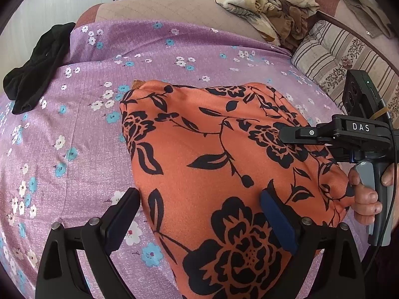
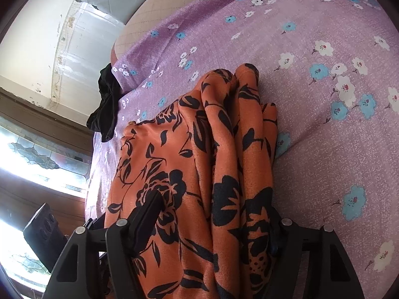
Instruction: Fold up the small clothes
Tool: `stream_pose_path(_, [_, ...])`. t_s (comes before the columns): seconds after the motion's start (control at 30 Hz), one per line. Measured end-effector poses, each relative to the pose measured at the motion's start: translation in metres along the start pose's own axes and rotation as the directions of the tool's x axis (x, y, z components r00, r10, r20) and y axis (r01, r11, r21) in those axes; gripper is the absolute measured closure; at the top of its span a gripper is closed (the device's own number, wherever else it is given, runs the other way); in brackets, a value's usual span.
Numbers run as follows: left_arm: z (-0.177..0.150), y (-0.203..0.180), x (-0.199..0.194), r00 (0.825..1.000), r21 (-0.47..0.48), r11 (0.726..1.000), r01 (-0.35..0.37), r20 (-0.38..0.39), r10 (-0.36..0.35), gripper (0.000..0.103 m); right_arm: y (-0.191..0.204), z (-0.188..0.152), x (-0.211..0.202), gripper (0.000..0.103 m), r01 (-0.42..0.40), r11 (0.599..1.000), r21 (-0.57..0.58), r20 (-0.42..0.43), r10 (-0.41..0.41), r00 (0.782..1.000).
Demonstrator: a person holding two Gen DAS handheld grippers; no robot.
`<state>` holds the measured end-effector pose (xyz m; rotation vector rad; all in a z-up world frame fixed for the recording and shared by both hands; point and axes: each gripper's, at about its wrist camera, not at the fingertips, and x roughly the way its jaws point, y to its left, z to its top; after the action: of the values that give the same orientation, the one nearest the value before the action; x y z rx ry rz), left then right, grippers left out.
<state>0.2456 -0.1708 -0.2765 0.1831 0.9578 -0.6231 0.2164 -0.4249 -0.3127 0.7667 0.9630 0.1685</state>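
Observation:
An orange garment with a black flower print [image 1: 212,164] lies folded on the purple flowered bed sheet [image 1: 74,137]. My left gripper [image 1: 199,214] is open, its fingers wide apart, straddling the garment's near left edge; I cannot tell whether it touches the cloth. My right gripper [image 1: 296,134] reaches in from the right over the garment's right side. In the right wrist view the garment [image 2: 199,174] bunches in folds between the fingers of the right gripper [image 2: 214,214], which stand apart around it.
A black garment [image 1: 37,69] lies at the sheet's far left edge and also shows in the right wrist view [image 2: 107,104]. A pile of beige printed clothes [image 1: 269,5] and a striped cushion [image 1: 336,59] lie at the back right.

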Motion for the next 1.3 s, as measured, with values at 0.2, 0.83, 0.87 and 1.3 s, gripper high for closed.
stream_pose_path(0.2, [0.000,0.001,0.000,1.000,-0.001,1.000,0.005,-0.006,-0.005,0.006,0.001,0.000,0.001,0.031,0.008,1.000,-0.006,0.000,-0.008,1.000])
stream_pose_path(0.83, [-0.006,0.009,0.006,0.996,-0.058,0.995,0.085,-0.026,-0.087,0.008,0.001,-0.005,0.002,0.037,0.033,0.999,-0.025,0.017,-0.033,0.999])
stream_pose_path(0.87, [-0.006,0.009,0.006,0.996,-0.060,0.994,0.091,-0.017,-0.092,0.014,0.004,-0.005,0.002,0.042,0.049,0.998,-0.038,0.020,-0.048,0.999])
stream_pose_path(1.3, [-0.001,0.003,-0.025,0.995,-0.056,0.997,0.057,0.083,-0.053,0.067,0.052,-0.022,-0.012,0.065,0.241,0.949,-0.204,0.141,-0.215,0.966])
